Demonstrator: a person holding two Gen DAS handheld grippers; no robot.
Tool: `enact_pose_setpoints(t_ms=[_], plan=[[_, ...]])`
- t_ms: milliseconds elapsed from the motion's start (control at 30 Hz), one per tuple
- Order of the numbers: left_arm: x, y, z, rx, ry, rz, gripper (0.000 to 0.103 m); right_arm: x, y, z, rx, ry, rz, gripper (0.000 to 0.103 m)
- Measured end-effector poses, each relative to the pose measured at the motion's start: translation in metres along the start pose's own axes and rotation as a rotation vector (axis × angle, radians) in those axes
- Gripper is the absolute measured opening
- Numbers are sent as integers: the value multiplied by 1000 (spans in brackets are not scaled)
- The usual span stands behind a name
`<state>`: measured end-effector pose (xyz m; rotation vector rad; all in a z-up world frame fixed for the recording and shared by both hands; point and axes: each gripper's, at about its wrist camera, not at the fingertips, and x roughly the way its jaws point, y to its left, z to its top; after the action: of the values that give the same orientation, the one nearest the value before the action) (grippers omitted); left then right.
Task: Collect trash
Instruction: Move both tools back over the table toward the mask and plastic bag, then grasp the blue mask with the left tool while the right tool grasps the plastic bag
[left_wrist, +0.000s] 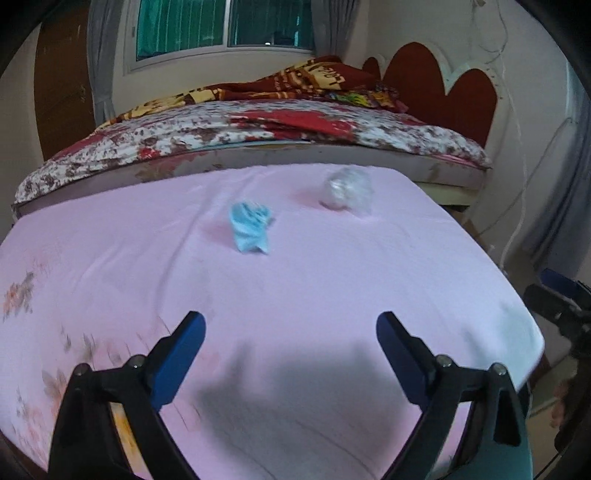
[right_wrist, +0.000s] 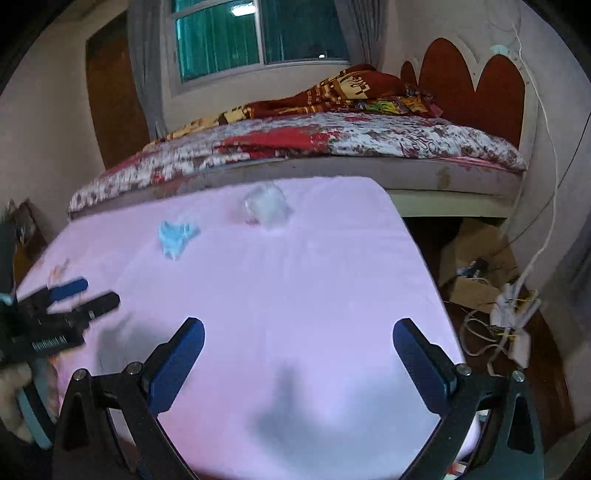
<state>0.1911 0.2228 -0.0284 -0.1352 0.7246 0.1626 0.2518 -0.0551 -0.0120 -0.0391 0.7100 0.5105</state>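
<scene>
- Nearest: both sets of tongs, left tongs (left_wrist: 290, 325) and right tongs (right_wrist: 298, 330), are spread wide with nothing between them, hovering over the pink-covered surface (left_wrist: 295, 288).
- Mid-surface: a crumpled blue scrap (left_wrist: 250, 227) (tissue, probably), well ahead of the tongs.
- Beyond it, near the far edge by the bed (left_wrist: 258, 129): a clear plastic wad (left_wrist: 347, 190).
- Looks like the approach step; next move calls for reaching forward and pinching the blue scrap.
</scene>
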Motion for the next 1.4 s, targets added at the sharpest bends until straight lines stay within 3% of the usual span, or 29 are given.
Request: enact_pose_setpoints(t_ms=[67,133,267,300,467,567,633,900,967,1000,1133,1400], plan=[[18,12,13,-13,5,5,87,22,5,13,4,46,25,103],[35,23,24,-18,24,5,78,48,14,25,-55,82,-5,103],[80,36,44,-22,68,8,77,98,14,49,-86,105,-25,103],[91,38,48,-23,87,8,73,111,13,56,-78,112,-18,103],[137,40,65,9,146,11,65,166,20,82,-102,154,10,91],[157,38,71,46,169,14,54,195,30,93,-138,175,30,87],[163,38,78,55,167,-3,31,212,36,101,-158,184,41,85],[171,42,88,42,150,-37,28,264,57,135,-151,202,63,83],[169,42,85,42,141,-36,27,273,60,137,-140,218,66,69],[169,42,87,37,137,-42,27,276,59,137,-130,230,75,56],[158,38,86,53,124,-48,26,265,57,134,-99,221,108,51],[116,17,69,76,101,-74,26,194,45,102,-131,172,85,51]])
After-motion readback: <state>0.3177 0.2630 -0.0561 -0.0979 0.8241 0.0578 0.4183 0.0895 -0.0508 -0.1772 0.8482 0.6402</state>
